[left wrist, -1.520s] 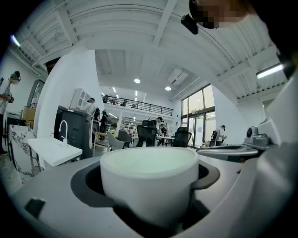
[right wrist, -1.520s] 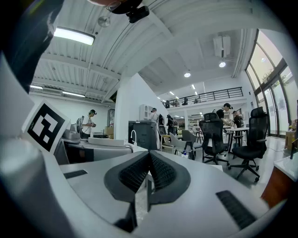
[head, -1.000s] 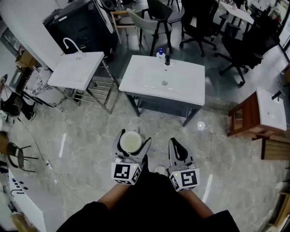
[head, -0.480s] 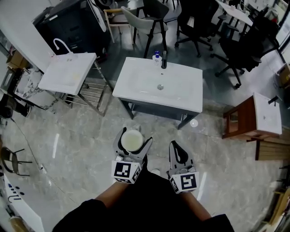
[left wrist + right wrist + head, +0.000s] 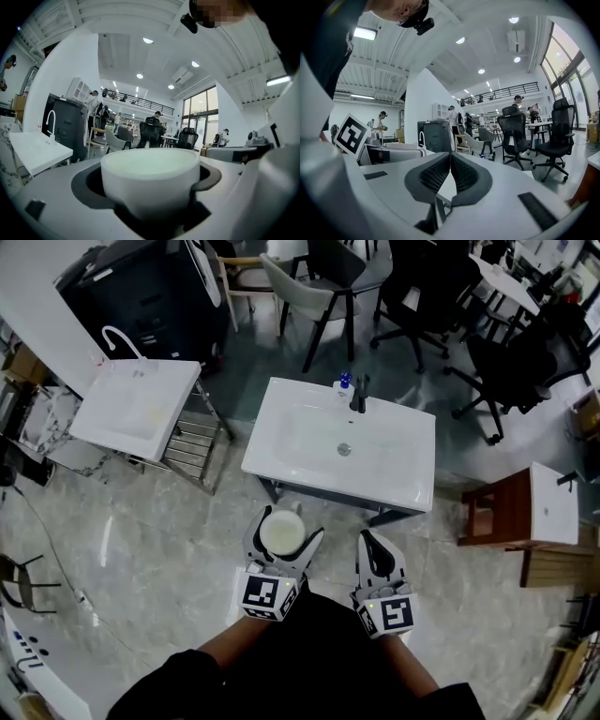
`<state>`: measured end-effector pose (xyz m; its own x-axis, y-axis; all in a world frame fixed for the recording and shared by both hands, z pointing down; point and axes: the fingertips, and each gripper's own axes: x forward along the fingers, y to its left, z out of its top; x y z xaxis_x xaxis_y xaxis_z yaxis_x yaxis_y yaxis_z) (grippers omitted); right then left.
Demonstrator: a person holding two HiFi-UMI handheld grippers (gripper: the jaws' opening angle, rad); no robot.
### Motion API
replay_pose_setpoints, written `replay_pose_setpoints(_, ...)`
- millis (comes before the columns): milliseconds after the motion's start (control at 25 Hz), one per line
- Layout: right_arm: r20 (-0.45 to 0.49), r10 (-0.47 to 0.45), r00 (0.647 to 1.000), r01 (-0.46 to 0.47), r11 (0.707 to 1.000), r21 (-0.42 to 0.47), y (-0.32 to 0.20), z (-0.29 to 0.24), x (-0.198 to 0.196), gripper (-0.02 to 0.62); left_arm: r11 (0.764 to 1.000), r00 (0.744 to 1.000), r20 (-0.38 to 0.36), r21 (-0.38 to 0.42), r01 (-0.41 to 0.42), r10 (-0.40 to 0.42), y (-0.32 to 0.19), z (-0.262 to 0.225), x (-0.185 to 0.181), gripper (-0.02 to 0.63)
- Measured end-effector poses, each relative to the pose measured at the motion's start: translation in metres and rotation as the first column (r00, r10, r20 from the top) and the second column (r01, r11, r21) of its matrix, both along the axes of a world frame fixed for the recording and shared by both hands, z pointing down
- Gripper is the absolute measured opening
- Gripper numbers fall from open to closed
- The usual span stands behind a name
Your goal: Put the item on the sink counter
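Note:
My left gripper [image 5: 284,532] is shut on a white cup [image 5: 281,534], held upright above the floor just in front of the white sink counter [image 5: 281,442]. In the left gripper view the white cup [image 5: 151,180] fills the space between the jaws. My right gripper [image 5: 379,554] hangs beside it, shut with nothing in it; in the right gripper view its dark pads [image 5: 465,177] meet at the tips. The sink counter has a basin with a drain [image 5: 344,449], a dark tap [image 5: 358,396] and a blue-capped bottle [image 5: 344,383] at its far edge.
A second white sink on a metal stand [image 5: 133,405] is at the left, next to a black cabinet [image 5: 141,298]. A wooden stand with a small white basin [image 5: 525,517] is at the right. Office chairs [image 5: 422,287] and a grey chair [image 5: 309,282] stand behind the counter.
The sink counter has come nearer to both grippers in the head view. The cup stays gripped in the left gripper; the right one stays shut.

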<state>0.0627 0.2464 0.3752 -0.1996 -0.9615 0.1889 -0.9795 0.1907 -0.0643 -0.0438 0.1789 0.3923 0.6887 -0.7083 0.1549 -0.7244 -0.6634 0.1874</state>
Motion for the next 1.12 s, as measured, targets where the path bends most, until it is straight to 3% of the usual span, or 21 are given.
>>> replay_pose_setpoints(160, -0.023, -0.001, 1.0, 0.001, 1.0, -0.007, -0.06, -0.007, -0.012, 0.034, 0.999, 0.999, 0.015, -0.001, -0.047, 0.047, -0.049, 0.0, -0.01, 0.454)
replay_pose_setpoints(320, -0.043, 0.019, 0.999, -0.019, 1.0, -0.018, -0.111, -0.005, -0.026, 0.034, 0.996, 0.998, 0.028, 0.067, -0.062, 0.06, -0.095, -0.004, -0.025, 0.454)
replay_pose_setpoints(400, -0.042, 0.025, 0.999, -0.027, 0.999, -0.034, -0.13, 0.002, -0.032, 0.034, 0.997, 0.998, 0.019, 0.044, -0.058, 0.058, -0.118, 0.002, -0.033, 0.454)
replay_pose_setpoints(720, -0.045, -0.008, 0.999, 0.005, 0.997, -0.074, -0.171, 0.017, -0.058, 0.034, 0.997, 0.998, 0.045, 0.054, -0.056, 0.053, -0.175, 0.013, -0.052, 0.454)
replay_pose_setpoints(880, -0.044, -0.01, 0.999, 0.007, 0.997, -0.072, -0.19, 0.02, -0.057, 0.034, 0.999, 1.0, 0.004, 0.047, -0.016, 0.016, -0.192, 0.02, -0.055, 0.454)
replay_pose_setpoints(1120, -0.036, -0.036, 0.999, 0.034, 0.998, -0.057, -0.223, 0.026, -0.048, 0.034, 0.998, 0.999, 0.035, 0.061, 0.003, -0.005, -0.227, 0.04, -0.045, 0.454)
